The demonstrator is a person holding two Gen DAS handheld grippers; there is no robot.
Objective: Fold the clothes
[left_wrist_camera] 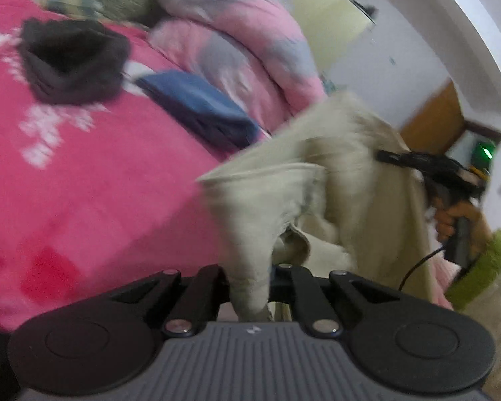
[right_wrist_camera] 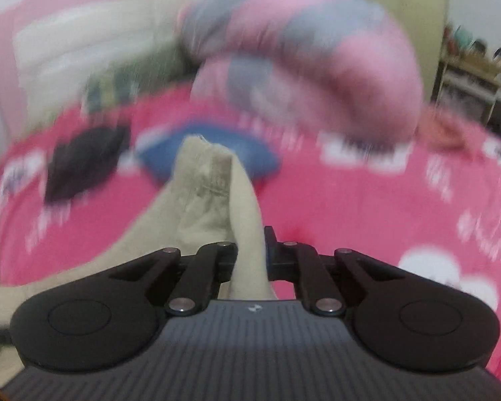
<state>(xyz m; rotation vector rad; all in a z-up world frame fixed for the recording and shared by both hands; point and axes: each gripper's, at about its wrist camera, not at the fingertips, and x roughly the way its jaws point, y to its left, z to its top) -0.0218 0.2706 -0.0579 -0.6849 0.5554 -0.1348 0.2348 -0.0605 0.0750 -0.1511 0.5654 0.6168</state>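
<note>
Pink bedding (left_wrist_camera: 93,180) with white print spreads across the bed beneath both my grippers. Above it hangs the beige garment (left_wrist_camera: 337,180), lifted off the bedding. My left gripper (left_wrist_camera: 250,279) is clamped on a bunched corner of it, jaws narrow around the cloth. My right gripper (right_wrist_camera: 250,260) pinches another fold of the same garment, jaws likewise closed on fabric. On the bedding beyond lie a folded blue garment (left_wrist_camera: 200,110) and, beside it, a dark crumpled garment (left_wrist_camera: 73,63). Behind them a pink and grey quilt (left_wrist_camera: 237,36) is heaped.
</note>
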